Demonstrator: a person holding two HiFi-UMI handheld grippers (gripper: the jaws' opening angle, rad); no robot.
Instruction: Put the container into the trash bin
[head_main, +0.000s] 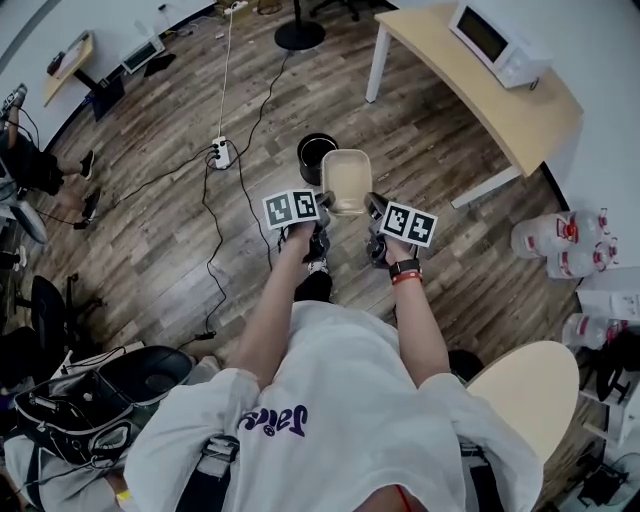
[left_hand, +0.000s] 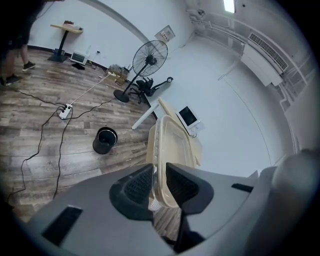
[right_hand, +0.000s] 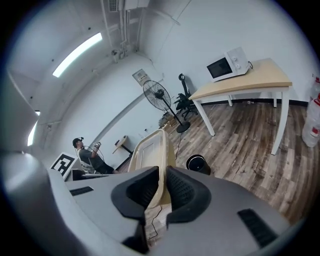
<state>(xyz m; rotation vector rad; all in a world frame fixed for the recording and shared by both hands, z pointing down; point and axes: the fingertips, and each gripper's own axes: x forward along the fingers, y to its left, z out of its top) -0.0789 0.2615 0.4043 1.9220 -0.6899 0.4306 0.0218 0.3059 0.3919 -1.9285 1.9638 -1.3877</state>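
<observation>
Head view looks down on a beige, translucent plastic container (head_main: 346, 180), rectangular with rounded corners, held in the air between two claws. The left claw (head_main: 323, 203) is clamped on one thin side wall. The right claw (head_main: 372, 205) pinches the opposite wall, with ribbed black pads pressing both faces. Just beyond the container, a round, black, open-topped trash bin (head_main: 316, 155) stands on the wood-plank floor (head_main: 430, 150). Bare planks ring the bin. A white power strip (head_main: 221, 153) with trailing cables lies to its left, and a pale wooden desk (head_main: 500, 110) stands well apart on the right.
</observation>
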